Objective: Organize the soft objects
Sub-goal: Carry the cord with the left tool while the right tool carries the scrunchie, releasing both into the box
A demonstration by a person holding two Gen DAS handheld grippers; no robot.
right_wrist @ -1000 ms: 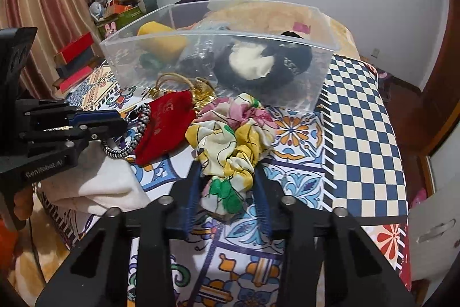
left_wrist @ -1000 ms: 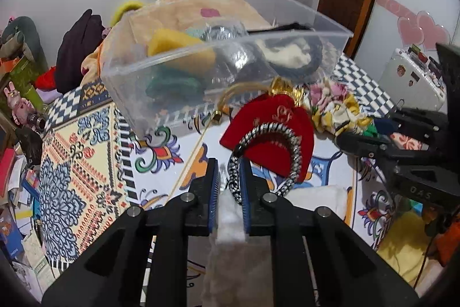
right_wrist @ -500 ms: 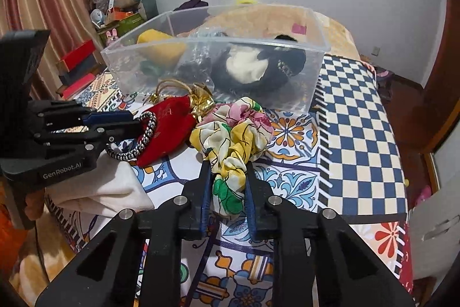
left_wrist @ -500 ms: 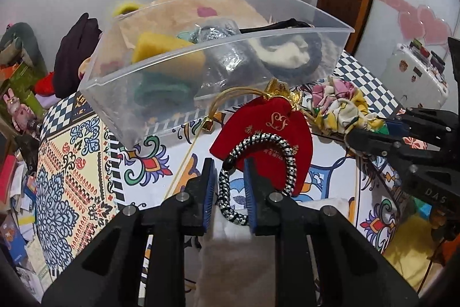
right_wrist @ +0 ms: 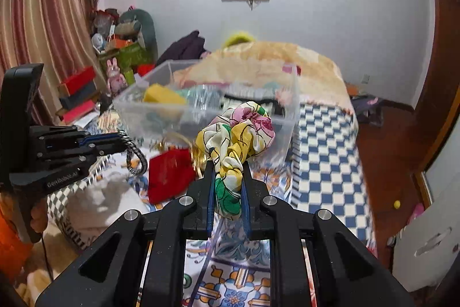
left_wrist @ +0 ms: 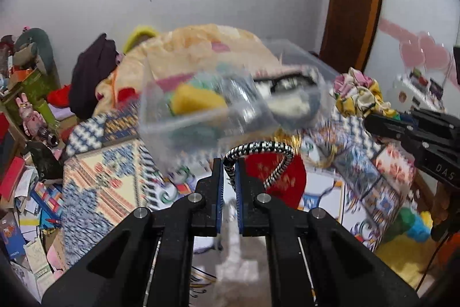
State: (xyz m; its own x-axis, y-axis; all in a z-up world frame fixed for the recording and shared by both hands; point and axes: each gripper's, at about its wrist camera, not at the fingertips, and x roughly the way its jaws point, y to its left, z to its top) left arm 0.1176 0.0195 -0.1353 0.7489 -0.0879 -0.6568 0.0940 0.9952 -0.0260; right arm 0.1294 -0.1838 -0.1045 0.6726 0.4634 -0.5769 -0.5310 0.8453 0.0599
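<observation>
Two claws hover before the clear bin (right_wrist: 207, 108): left claw (left_wrist: 229, 163) pinching a striped hair tie (left_wrist: 260, 153), right claw (right_wrist: 228, 173) pinching a floral scrunchie (right_wrist: 238, 131). Either elastic could slip free early, or snag the bin's near wall.

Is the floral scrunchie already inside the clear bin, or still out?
Out. The right gripper holds the floral scrunchie in front of the clear bin.

The clear bin (left_wrist: 230, 105) and its contents are smeared by motion blur. The red pouch (right_wrist: 169, 174), at nine o'clock of the floral scrunchie (right_wrist: 238, 137), is blurred too.
</observation>
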